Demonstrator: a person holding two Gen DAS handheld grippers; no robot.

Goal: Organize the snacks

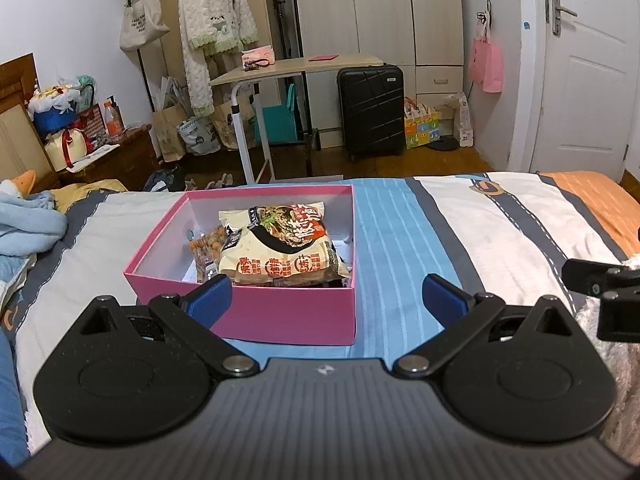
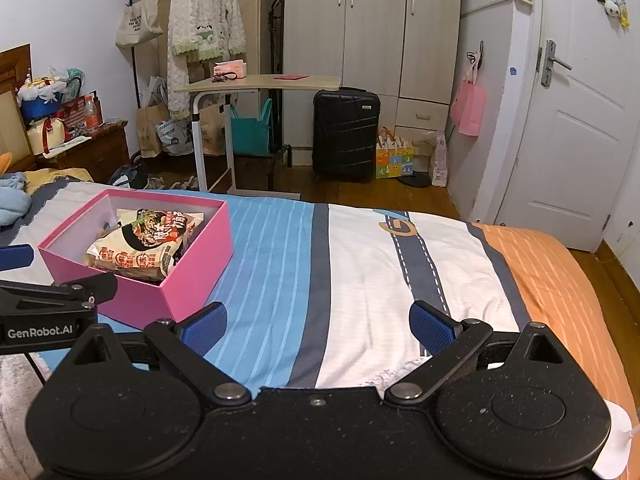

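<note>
Both your grippers, left gripper [image 1: 326, 298] and right gripper [image 2: 318, 326], hang spread wide and empty. The cream noodle packet [image 1: 282, 246] lies inside the open pink cardboard box [image 1: 280, 312] on the striped bedspread [image 2: 360, 248]. Only your left view shows the small orange snack pouch [image 1: 204, 250] beside it.

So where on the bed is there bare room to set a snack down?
The striped bedspread right of the pink box lies bare out to the orange strip. The box is crowded by the noodle packet. Blue blanket fills the left edge.
</note>
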